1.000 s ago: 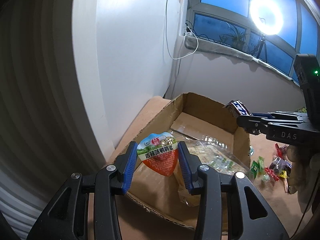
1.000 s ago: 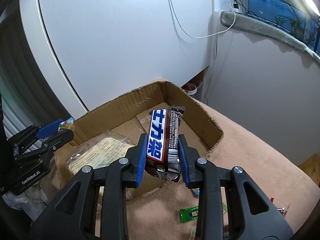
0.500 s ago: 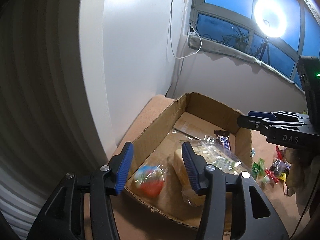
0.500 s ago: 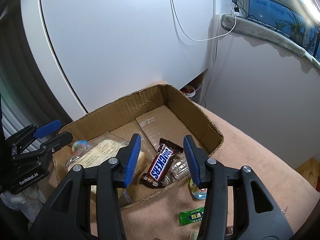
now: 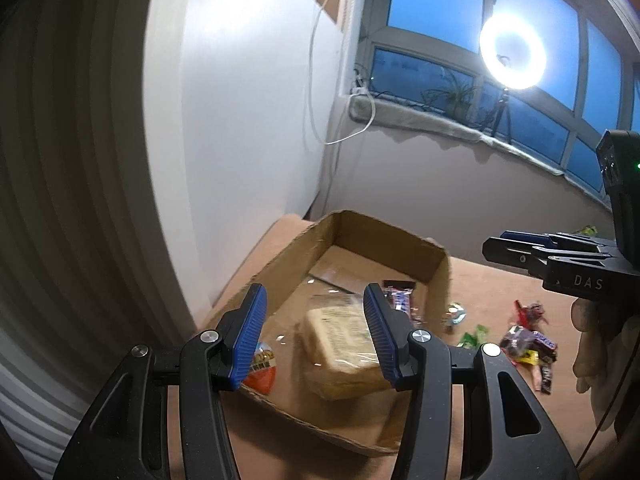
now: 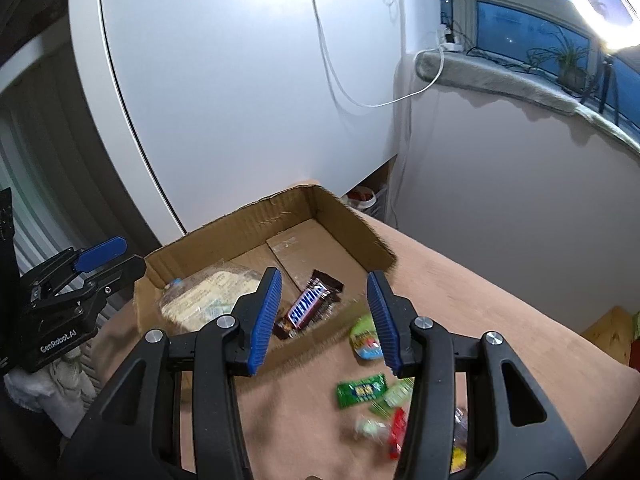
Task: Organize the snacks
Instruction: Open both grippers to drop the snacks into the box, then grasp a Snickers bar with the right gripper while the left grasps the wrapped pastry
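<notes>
The chocolate bar [image 6: 310, 303] and the red egg-shaped snack [image 5: 262, 368] lie in the cardboard box [image 6: 256, 226] on the desk [image 6: 480, 292]. Above, the right gripper [image 6: 326, 318] and left gripper [image 5: 316, 338] hang empty, fingers parted, having just opened.

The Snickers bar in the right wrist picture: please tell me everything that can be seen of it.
The Snickers bar is a brown glossy wrapper with a blue brand panel edged in red and white, and crimped ends. It looks sealed. It lies flat and diagonal on the floor of the cardboard box, near the box's low front wall, partly on crinkled clear plastic. The right gripper is open above it and does not touch it.
</notes>
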A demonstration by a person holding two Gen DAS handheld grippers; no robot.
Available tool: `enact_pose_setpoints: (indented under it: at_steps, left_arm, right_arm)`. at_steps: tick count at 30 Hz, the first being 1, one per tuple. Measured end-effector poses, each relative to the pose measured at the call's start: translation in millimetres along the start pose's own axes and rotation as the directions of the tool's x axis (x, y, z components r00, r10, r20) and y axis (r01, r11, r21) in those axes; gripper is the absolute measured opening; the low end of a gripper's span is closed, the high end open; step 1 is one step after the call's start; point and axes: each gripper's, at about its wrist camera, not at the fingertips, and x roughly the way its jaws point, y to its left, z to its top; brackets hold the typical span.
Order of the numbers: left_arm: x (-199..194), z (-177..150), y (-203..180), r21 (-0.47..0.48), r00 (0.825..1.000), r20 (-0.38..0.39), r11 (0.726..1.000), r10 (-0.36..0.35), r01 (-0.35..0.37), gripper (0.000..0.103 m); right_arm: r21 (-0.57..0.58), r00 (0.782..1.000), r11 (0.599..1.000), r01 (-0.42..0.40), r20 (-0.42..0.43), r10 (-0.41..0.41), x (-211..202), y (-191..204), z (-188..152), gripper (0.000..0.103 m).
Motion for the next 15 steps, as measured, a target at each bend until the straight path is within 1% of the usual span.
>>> enact_pose_setpoints:
  at_steps: [7, 11, 15]
  left_arm:
    - [-11, -6, -25, 0.013, 0.998, 0.012, 0.998, -0.066, 0.066, 0.049]
    - [-11, -13, -46, 0.035, 0.994, -0.002, 0.994, -0.107, 0.107, 0.049]
    - [-8, -21, -68, 0.054, 0.988, -0.027, 0.987, -0.152, 0.153, 0.049]
  right_arm:
    - [0.035, 0.999, 0.999, 0.029, 0.032, -0.030, -41, -26, -22, 0.047]
    - [0.059, 0.998, 0.997, 0.056, 0.036, -0.058, -61, -46, -41, 0.047]
    - [0.095, 0.996, 0.992, 0.084, 0.021, -0.087, -75, -70, -62, 0.047]
